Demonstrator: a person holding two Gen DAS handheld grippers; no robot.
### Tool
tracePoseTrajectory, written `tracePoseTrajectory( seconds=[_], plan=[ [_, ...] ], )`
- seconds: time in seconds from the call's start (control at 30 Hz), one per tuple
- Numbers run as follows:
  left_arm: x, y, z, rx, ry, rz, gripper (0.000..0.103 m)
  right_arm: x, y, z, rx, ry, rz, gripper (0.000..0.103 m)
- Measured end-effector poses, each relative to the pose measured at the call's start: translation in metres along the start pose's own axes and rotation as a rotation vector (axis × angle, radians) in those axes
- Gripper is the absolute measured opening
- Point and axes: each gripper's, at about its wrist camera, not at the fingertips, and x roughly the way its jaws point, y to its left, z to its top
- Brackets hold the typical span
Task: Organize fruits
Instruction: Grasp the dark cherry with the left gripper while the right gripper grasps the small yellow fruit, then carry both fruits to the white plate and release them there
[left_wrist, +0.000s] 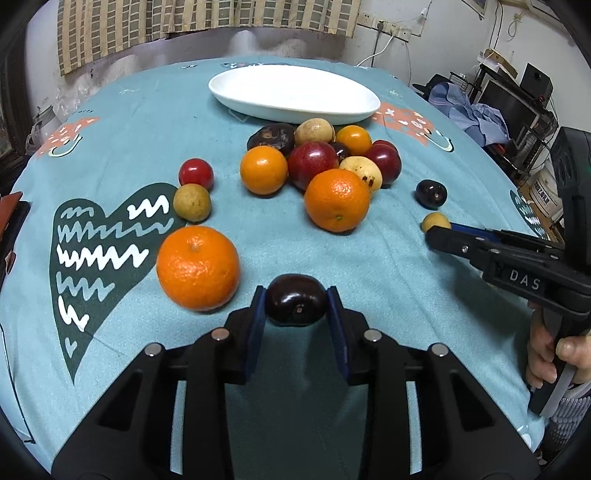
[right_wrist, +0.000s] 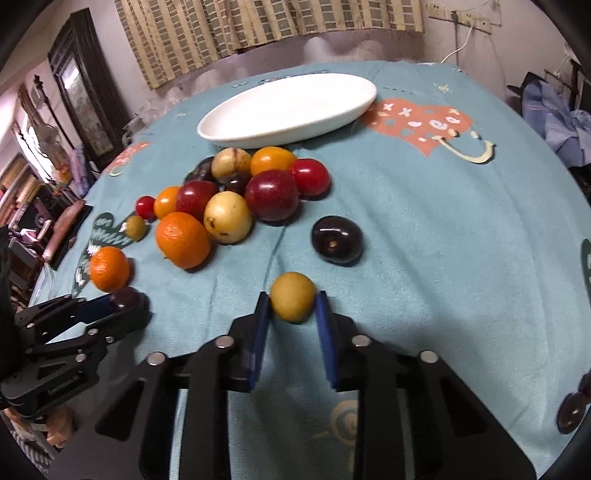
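Grips set: left hand-held gripper (left_wrist: 296, 306) clamped on dark plum (left_wrist: 296, 303), right hand-held gripper (right_wrist: 291, 308) clamped on yellow fruit (right_wrist: 292, 296), both low on bench (left_wrist: 369, 258); lift straight, carry toward white dish (left_wrist: 293, 92) at 12 o'clock, avoid nudging pile

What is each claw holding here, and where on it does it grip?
Left claw: dark plum, pinched across its sides. Right claw: small yellow fruit, gripped across its sides. Both fruits are low over the tablecloth.
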Motion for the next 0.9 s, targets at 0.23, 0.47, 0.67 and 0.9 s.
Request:
tracePoseTrajectory(
  seconds=[0.23,0.47,0.67,0.9],
  plan=[
    [-0.006,0.001,0.002,-0.009,-0.029,-0.002,0.033,-0.009,-0.001,0.002,0.011,-0.037,0.027,0.024],
    [-0.032,0.004,0.053,0.008,-0.080,0.019,0.033,-0.037,0.000,0.046,0.000,-0.089,0.047,0.024],
    [-0.007,0.009,0.136,-0.004,-0.127,0.029,0.033,-0.008,0.001,0.116,0.006,-0.124,0.025,0.025],
    [0.063,0.026,0.184,-0.073,-0.056,0.011,0.033,0.063,-0.008,0.162,0.028,-0.031,0.001,0.025]
  ],
)
